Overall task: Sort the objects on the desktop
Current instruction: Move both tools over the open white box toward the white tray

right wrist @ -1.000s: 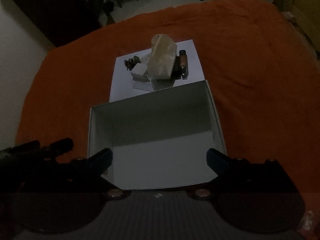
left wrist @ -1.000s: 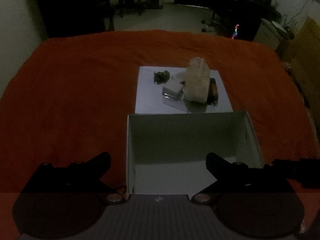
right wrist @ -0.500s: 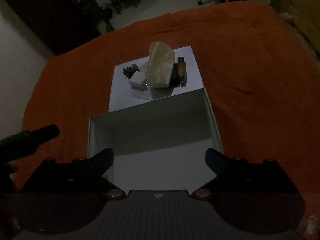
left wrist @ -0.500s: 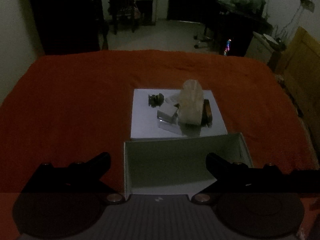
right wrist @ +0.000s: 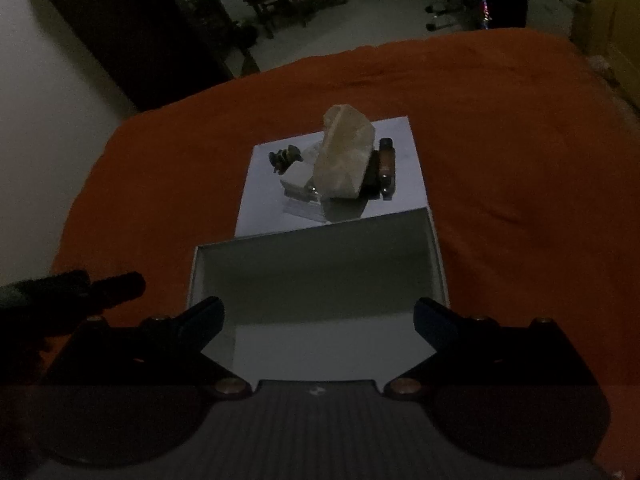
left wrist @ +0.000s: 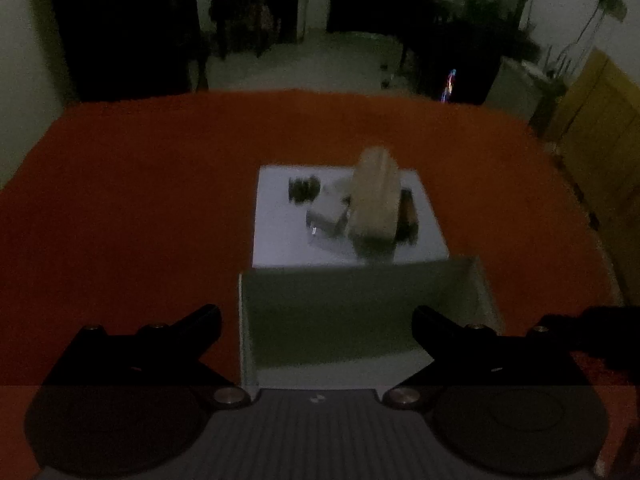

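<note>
A pale crumpled packet [left wrist: 376, 196] [right wrist: 346, 158] stands on a white sheet [left wrist: 276, 240] [right wrist: 256, 188] in the middle of an orange cloth. Beside it lie a small dark clip [left wrist: 303, 189] [right wrist: 283, 157], a white block [left wrist: 328, 216] [right wrist: 298, 178] and a brown tube [left wrist: 408, 216] [right wrist: 387, 164]. An empty white box [left wrist: 360, 280] [right wrist: 316, 256] sits in front of the sheet. My left gripper [left wrist: 316, 320] is open and empty over the box's near-left edge. My right gripper [right wrist: 318, 314] is open and empty over the box's near side.
The orange cloth [left wrist: 120, 200] [right wrist: 520, 140] covers the whole surface. Beyond its far edge are dark chairs [left wrist: 236, 4], a desk and a yellow cabinet [left wrist: 600, 128] at the right. The left gripper's tip [right wrist: 100, 286] shows at the right view's left edge.
Both grippers have pulled back and tilted up; the box and sheet sit lower and smaller in view, and more of the room shows. The objects have not moved.
</note>
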`<state>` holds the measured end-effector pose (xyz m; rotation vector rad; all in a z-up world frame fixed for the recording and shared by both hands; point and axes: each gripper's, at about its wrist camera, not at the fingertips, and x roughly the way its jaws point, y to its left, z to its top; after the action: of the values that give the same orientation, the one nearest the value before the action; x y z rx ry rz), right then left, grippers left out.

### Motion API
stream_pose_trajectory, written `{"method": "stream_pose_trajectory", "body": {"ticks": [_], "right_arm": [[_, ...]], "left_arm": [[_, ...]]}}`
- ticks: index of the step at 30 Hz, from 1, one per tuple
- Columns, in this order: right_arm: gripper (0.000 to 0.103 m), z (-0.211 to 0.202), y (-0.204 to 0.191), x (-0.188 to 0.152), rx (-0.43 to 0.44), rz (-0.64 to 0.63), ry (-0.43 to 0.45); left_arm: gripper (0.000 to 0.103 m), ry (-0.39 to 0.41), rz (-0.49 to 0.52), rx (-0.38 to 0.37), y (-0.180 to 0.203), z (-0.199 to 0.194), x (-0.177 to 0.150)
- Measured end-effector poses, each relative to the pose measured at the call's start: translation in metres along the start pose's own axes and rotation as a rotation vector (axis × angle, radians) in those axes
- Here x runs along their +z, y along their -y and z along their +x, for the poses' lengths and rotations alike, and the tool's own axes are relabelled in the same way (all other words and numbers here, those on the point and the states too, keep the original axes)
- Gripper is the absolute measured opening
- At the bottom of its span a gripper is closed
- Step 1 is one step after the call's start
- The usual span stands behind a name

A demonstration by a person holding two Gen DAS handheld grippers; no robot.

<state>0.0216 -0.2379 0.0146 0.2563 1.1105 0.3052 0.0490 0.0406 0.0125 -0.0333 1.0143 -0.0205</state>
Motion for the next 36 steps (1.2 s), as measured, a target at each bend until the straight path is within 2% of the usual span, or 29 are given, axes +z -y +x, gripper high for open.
{"method": "stream_pose_trajectory", "body": {"ticks": [5,8,10,15,17,24,29,33,36], "right_arm": [[0.103,0.004,0.001,0.0,0.016,0.009,-0.015],[0.103,0.006,0.006,0.0,0.059,0.05,-0.015],[0.103,0.008,0.007,0.0,0.059,0.062,-0.025],[0.103,0.007,0.007,0.0,0.059,0.061,-0.02],[0.103,0.007,0.006,0.001,0.061,0.058,-0.019],[0.103,0.007,0.004,0.005,0.055,0.032,-0.021],[0.103,0.001,0.002,0.021,0.073,-0.004,0.016],[0.103,0.005,0.0,0.036,0.071,-0.029,0.05],[0.103,0.015,0.004,0.05,0.059,-0.03,0.059]], "left_arm": [[0.103,-0.073,-0.034,0.02,-0.008,0.01,0.0],[0.103,-0.055,-0.05,0.016,-0.013,0.009,0.0],[0.103,-0.038,-0.028,0.021,-0.012,0.007,-0.001],[0.103,-0.059,0.033,0.031,-0.005,0.009,-0.002],[0.103,-0.077,0.029,0.011,-0.004,0.011,-0.002],[0.103,-0.056,0.029,0.021,-0.005,0.017,0.005],[0.103,-0.084,-0.016,-0.028,-0.016,0.02,0.025],[0.103,-0.016,-0.054,-0.055,-0.026,0.013,0.047],[0.102,-0.02,-0.067,-0.077,-0.029,0.021,0.064]]}}
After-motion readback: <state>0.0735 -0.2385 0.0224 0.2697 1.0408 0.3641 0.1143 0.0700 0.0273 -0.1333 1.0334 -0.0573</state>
